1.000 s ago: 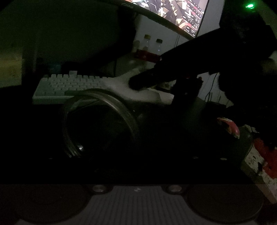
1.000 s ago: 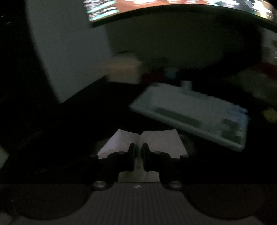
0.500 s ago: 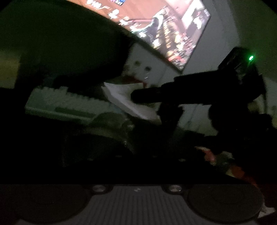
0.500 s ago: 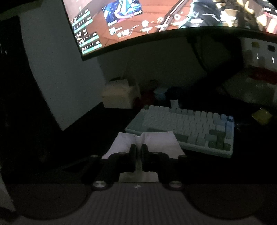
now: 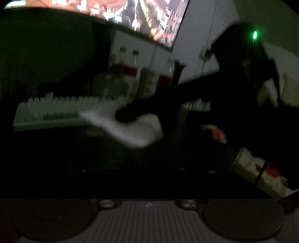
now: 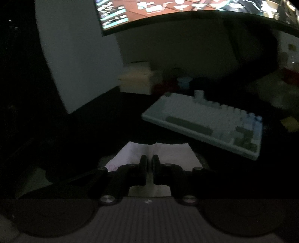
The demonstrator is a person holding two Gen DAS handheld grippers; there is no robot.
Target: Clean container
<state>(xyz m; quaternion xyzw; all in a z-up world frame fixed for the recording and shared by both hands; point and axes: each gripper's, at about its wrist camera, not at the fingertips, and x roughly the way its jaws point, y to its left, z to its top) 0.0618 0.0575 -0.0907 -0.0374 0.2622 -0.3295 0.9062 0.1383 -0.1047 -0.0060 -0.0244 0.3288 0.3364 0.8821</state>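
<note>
My right gripper [image 6: 149, 164] has its two black fingers [image 6: 143, 168] pressed nearly together on a folded white paper tissue [image 6: 168, 152], which fans out ahead of the tips and hangs a little way behind them. From my left wrist camera I see that same gripper reaching in from the right as a dark, blurred arm, its tips [image 5: 125, 115] sunk into the pale tissue, which is smeared by motion in front of the keyboard.

My left gripper's own fingers are lost in the black lower band of its view; its jaws are opening, and I cannot tell whether anything sits between them. The container I am meant to clean I cannot make out in either view: the area below the tissue is too dark and blurred.

Beyond the tissue lies a pale mint-green mechanical keyboard [image 6: 205, 123] with some darker keys, slanted across a dark desk [image 6: 104, 130]. Above it curves a wide lit monitor [image 6: 168, 9]. A cream-coloured box [image 6: 136, 80] stands near the wall behind the keyboard. In the left view, two small capped bottles [image 5: 129, 61] with red bands stand under the screen, and a green light [image 5: 255, 35] glows on the right gripper's body.
</note>
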